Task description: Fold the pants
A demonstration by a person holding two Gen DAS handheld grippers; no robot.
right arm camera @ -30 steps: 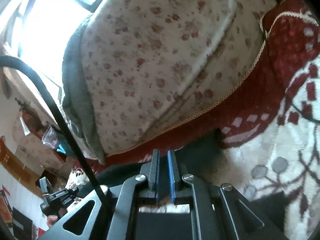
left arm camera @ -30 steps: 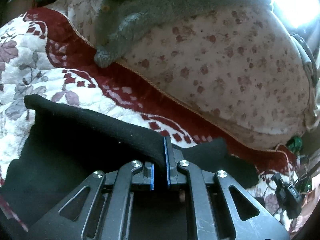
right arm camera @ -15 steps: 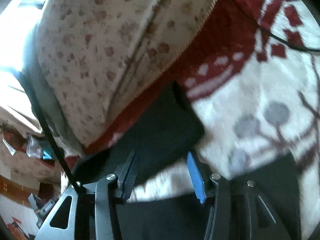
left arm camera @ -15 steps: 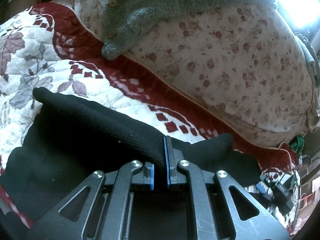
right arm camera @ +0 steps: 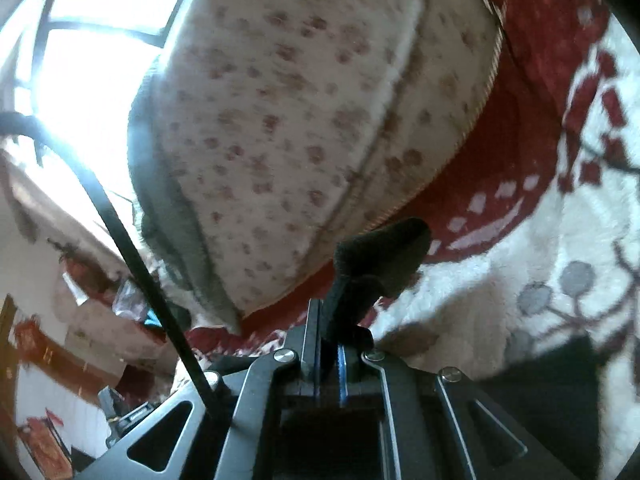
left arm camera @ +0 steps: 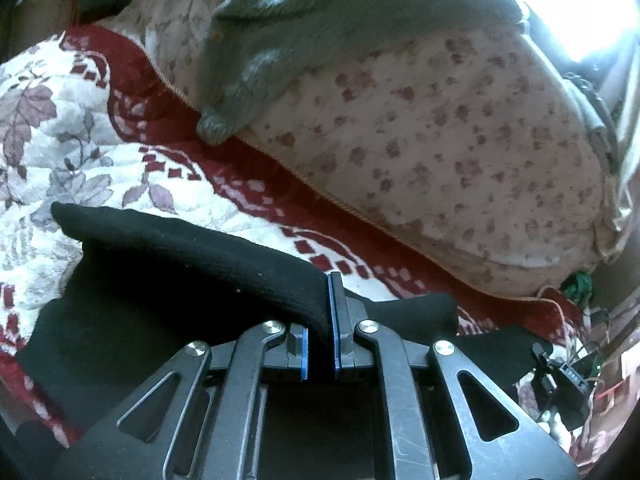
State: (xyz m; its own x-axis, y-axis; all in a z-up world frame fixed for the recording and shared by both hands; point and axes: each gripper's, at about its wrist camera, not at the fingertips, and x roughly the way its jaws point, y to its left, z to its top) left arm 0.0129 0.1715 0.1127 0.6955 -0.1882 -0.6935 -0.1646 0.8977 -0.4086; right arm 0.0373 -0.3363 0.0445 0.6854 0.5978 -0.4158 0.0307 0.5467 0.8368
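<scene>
The left gripper (left arm camera: 320, 320) has its jaws drawn narrow on a thick black edge of the pants (left arm camera: 168, 280); the right gripper (right arm camera: 328, 336) is likewise pinched onto a bunched black end that sticks up past its tips; between them the dark cloth lies on the red-and-white floral quilt (left arm camera: 80, 152), part of it raised in a ridge. Beyond the quilt rises a cream flowered pillow (left arm camera: 460, 152) with a grey knitted cardigan (left arm camera: 272, 40) draped over it. The step in hand looks like carrying one held edge over to make a fold; to do it well, both grips should lift together and level, keeping the cloth taut between them; set the edge down square on the lower layer before letting go, well short of the pillow.
</scene>
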